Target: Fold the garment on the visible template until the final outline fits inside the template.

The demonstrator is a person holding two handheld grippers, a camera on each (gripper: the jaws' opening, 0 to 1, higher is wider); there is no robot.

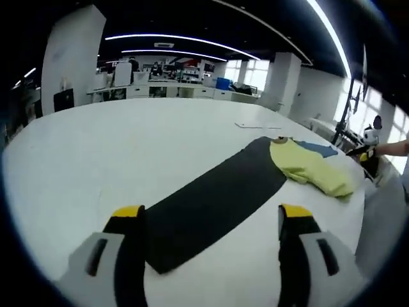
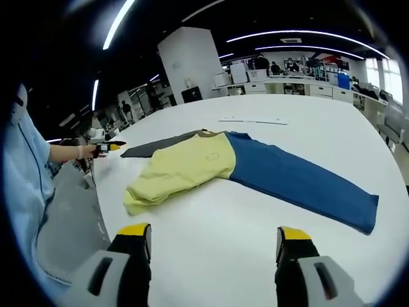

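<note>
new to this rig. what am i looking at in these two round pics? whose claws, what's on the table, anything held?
No robot: a person carries one handheld gripper per hand, each with a fisheye camera looking along its fingers. The left gripper and right gripper both show yellow-tipped fingers spread apart, holding nothing. On the white table lies a dark template mat. A yellow and blue garment lies partly on its far end, the blue part stretching off across the table.

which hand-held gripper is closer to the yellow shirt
Right, as far as the views show. The right hand-held gripper hovers just short of the yellow shirt; the left hand-held gripper sits at the black template's far end.
</note>
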